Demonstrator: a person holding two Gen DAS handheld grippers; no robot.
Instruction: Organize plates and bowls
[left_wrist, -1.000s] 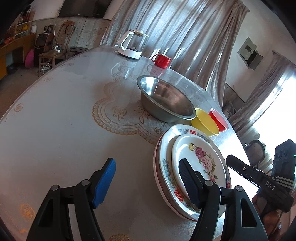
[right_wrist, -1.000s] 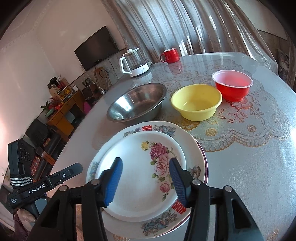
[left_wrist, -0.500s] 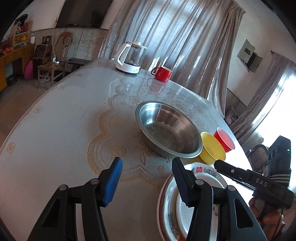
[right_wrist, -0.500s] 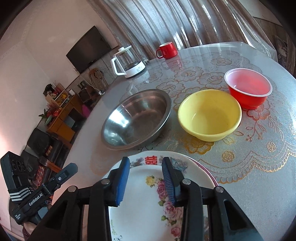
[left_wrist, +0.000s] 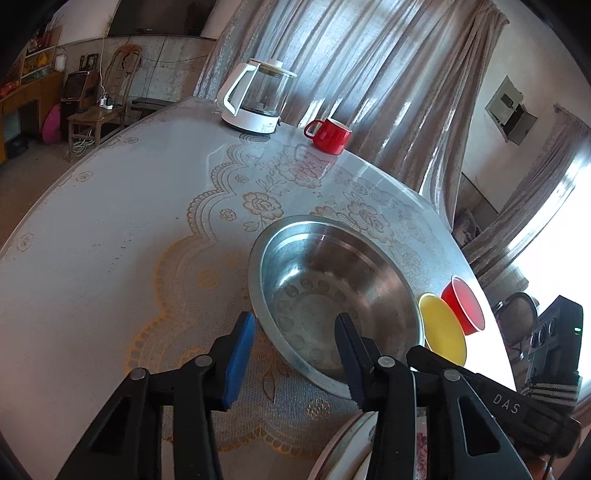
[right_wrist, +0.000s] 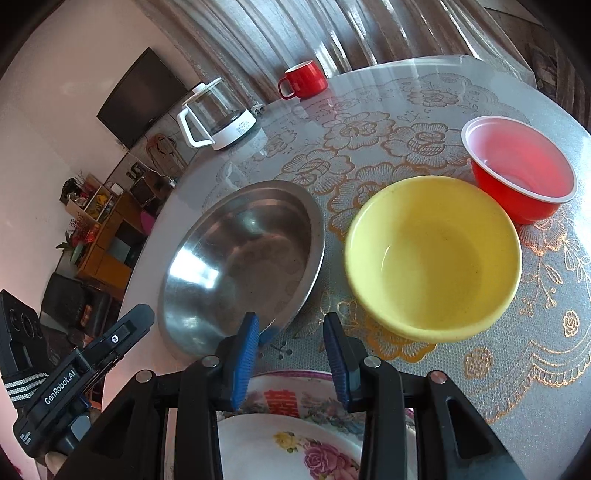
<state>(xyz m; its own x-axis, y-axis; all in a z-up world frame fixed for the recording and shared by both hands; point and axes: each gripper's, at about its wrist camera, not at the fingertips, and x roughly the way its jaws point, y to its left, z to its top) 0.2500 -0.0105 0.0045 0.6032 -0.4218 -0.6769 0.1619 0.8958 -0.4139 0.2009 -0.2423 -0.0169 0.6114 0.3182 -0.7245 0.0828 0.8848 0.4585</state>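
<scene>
A: Tongs first: left tongs (left_wrist: 293, 341) are straddling the steel bowl's (left_wrist: 332, 288) near rim, right tongs (right_wrist: 291, 338) hovering empty; both have been narrowing, neither gripping.

B: Seat the rim deep before squeezing; yellow bowl (right_wrist: 432, 254) is sitting beside it.

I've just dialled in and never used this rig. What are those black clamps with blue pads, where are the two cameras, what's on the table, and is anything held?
They are two hand-held grippers carried by a person; each picture comes from a camera on one gripper, looking along its fingers. The left gripper straddles the near rim of the large steel bowl without pressing it; its jaws have just been closing. The right gripper hovers empty between the steel bowl and the yellow plastic bowl. Also on the round lace-patterned table: a red plastic bowl, stacked floral plates, a red mug and a glass kettle. Nothing is held.
</scene>
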